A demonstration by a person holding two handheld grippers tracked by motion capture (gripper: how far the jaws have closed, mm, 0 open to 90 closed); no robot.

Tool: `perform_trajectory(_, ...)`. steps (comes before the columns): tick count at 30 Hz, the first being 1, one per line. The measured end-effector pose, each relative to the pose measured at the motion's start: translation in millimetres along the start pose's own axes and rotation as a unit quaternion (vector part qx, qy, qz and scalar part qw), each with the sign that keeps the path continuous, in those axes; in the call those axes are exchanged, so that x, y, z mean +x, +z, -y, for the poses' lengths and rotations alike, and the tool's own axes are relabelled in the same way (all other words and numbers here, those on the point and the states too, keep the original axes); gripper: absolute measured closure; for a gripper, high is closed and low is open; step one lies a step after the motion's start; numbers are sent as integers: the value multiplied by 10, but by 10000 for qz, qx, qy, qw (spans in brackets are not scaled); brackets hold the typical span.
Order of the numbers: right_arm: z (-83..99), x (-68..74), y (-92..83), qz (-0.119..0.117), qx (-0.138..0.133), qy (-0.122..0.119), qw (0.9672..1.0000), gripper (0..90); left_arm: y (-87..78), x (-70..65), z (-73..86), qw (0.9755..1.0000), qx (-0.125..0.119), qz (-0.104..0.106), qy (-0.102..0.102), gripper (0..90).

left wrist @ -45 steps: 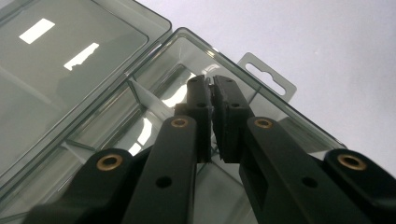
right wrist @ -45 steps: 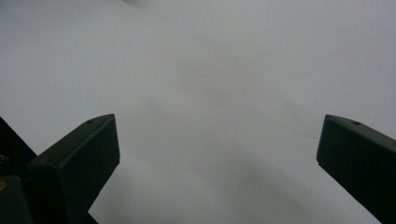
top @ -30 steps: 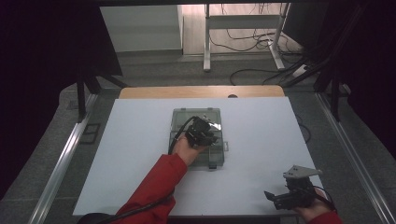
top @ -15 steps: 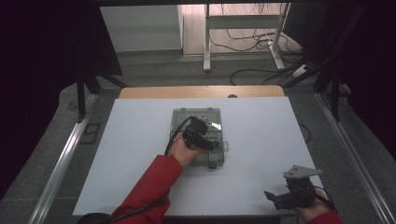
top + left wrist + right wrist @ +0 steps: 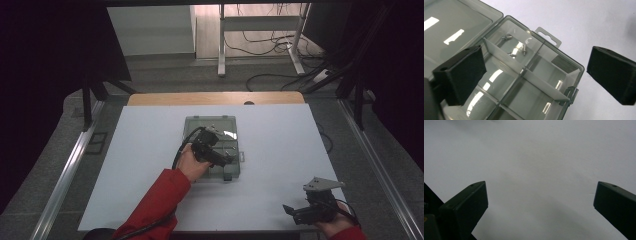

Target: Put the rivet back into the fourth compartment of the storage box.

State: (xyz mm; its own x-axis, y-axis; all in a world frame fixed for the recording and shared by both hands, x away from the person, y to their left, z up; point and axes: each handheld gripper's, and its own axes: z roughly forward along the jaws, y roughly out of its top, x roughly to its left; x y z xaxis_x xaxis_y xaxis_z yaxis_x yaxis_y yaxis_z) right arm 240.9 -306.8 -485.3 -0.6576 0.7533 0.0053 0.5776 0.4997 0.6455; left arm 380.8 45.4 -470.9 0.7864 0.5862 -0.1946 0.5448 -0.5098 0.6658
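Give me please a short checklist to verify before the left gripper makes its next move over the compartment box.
1. Left gripper jaws open, nothing between the pads: ok; they have just been opening.
2. Compartment box lid folded open, compartments reachable: ok.
3. Small screws lie inside one corner compartment, not on the table: ok.
4. Compartments next to it hold something: cannot tell, the plastic reflects light.
5. Right gripper open, apart from the box, near the table's front edge: ok.
6. Box lies flat on the table: ok.
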Motion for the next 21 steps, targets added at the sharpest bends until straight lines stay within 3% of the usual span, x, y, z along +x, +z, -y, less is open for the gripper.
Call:
perform_trajectory(7, -1, 4, 3, 19, 7, 0, 10000, 0, -39, -18, 57, 9997, 12, -165, 190, 0)
perform_trajectory(21, 0, 7, 1, 10, 21, 8, 10000, 0, -164, -74, 180, 9993, -97, -251, 269, 0)
